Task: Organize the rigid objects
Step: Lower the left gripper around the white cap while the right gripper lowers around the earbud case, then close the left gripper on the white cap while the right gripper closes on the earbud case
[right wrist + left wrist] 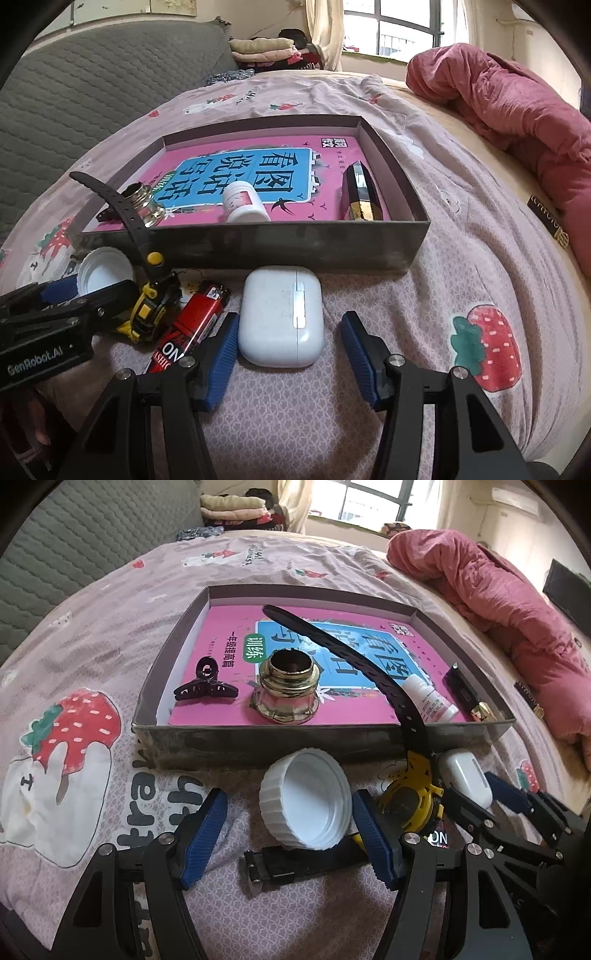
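My left gripper (pixel 289 794) is open around a white plastic cap (pixel 306 805) that lies mouth-up on the bedsheet. Its right pad is close against the cap and the left pad stands apart. My right gripper (pixel 290 316) is open around a white earbud case (pixel 280 317), with a gap on the right side. Between the two lie a yellow watch (pixel 410 801) with a long black strap and a red lighter (pixel 195 321). Just beyond is a grey box (pixel 295 738) holding a pink book, a black hair claw (pixel 205 690), a gold-necked glass bottle (pixel 286 698), a small white bottle (pixel 245 206) and a black-gold lipstick (pixel 360 199).
The watch strap (pixel 351 653) arches up over the box's front wall. A rolled pink duvet (pixel 517 99) lies along the right of the bed. A grey quilted headboard (pixel 92 85) stands at the left, with folded clothes (pixel 266 50) behind it.
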Demonstrator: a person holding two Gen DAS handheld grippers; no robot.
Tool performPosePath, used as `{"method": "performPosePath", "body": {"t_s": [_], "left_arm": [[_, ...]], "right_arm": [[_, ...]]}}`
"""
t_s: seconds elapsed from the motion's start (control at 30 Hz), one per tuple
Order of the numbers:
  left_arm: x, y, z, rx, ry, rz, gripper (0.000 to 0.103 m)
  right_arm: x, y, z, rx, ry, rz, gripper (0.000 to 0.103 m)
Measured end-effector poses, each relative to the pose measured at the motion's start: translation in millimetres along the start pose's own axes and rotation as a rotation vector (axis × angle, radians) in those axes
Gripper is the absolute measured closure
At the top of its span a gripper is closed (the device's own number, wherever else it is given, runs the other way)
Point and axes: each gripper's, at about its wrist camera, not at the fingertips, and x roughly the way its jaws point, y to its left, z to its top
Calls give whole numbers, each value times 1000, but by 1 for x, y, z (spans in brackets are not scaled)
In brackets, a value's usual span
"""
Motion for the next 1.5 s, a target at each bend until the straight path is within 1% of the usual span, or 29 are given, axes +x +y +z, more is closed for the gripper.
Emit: {"method": "performPosePath", "body": {"t_s": [0.23,0.4,0.57,0.7,0.83,0.93,1.03,1.13,1.23,1.5], "left_arm": [[4,-9,0,30,4,48,32],[8,-9,2,22,5,55,32],[9,-1,4,-24,1,16,32],[10,4,5,-50,-2,-10,32],[11,7,5,-70,0,-29,32],[11,6,5,-61,7,-26,32],[11,1,4,-31,10,-1,37],[10,1,4,-24,12,2,40],[8,3,4,-22,12,1,50],[2,7,5,-42,8,-27,50]], "right_arm": [[4,2,3,4,-4,0,48],[7,4,3,-5,-9,-12,48],[10,4,5,-8,-18,-14,48],[12,7,5,-42,-23,-25,48],[12,8,6,-50,-21,-8,56],[11,15,4,-95,-22,-27,58],[10,17,3,-105,-21,-31,58],[10,15,4,-97,-18,-18,58],[9,14,4,-98,-17,-17,59],[6,12,4,-100,-16,-5,59]]}}
